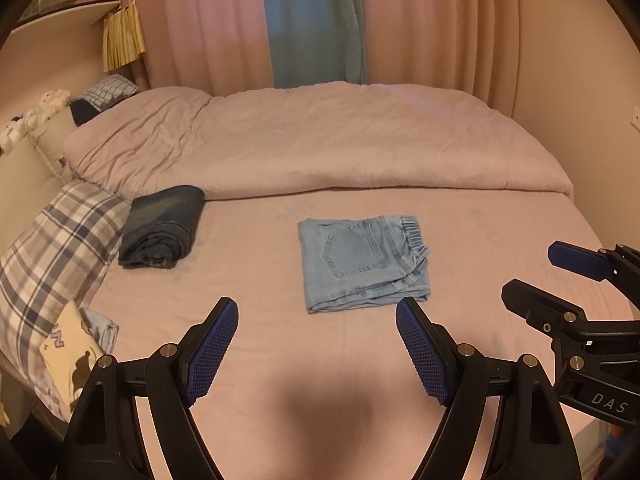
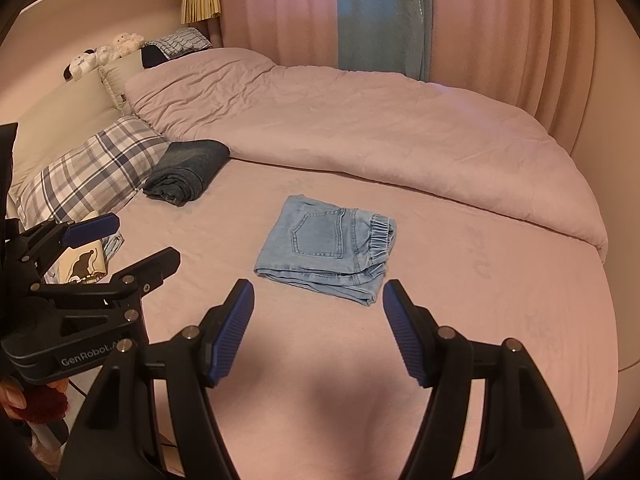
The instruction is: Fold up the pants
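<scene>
Folded into a neat square, the light jeans (image 1: 362,264) lie mid-bed (image 1: 248,328), well clear of its edges, while the left tool (image 1: 317,340) and right tool (image 2: 319,322), both wide open and empty, hover just short, the fold apparently complete.

Two folded jeans, light (image 1: 362,264) and dark (image 1: 162,228), and two pillows (image 1: 52,256) (image 1: 106,92).

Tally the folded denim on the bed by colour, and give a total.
Light blue jeans: 1, folded, in the middle of the sheet.
Dark blue jeans: 1, folded, beside the plaid pillow.
Total: 2.
</scene>
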`<state>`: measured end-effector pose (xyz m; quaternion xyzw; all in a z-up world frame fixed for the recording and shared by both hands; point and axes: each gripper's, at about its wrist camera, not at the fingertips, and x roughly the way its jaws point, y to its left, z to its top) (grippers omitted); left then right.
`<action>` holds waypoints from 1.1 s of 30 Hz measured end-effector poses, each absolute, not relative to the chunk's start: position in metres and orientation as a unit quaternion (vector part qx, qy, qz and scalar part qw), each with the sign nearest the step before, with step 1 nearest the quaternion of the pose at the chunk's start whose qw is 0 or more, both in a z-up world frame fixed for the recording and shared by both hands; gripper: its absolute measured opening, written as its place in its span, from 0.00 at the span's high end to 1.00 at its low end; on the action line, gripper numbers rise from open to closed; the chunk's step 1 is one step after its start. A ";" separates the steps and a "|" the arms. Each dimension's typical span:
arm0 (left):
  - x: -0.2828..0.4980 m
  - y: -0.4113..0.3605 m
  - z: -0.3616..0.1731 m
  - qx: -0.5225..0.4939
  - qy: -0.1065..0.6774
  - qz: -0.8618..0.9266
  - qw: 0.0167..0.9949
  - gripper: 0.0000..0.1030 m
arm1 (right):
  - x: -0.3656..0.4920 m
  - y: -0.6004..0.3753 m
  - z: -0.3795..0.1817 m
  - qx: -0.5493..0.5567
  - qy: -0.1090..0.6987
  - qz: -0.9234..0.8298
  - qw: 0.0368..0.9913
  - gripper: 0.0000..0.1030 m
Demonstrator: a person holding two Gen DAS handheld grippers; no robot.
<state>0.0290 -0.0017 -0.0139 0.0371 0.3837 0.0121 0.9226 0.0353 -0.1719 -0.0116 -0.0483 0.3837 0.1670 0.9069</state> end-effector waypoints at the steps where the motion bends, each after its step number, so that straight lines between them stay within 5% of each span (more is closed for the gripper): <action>1: 0.029 -0.002 -0.014 0.036 0.383 0.012 0.923 0.21 | 0.036 -0.172 -0.012 -0.049 0.383 0.167 0.907 0.35; 33: 0.029 -0.005 -0.017 0.039 0.387 0.006 0.921 0.21 | 0.034 -0.171 -0.012 -0.048 0.383 0.168 0.907 0.35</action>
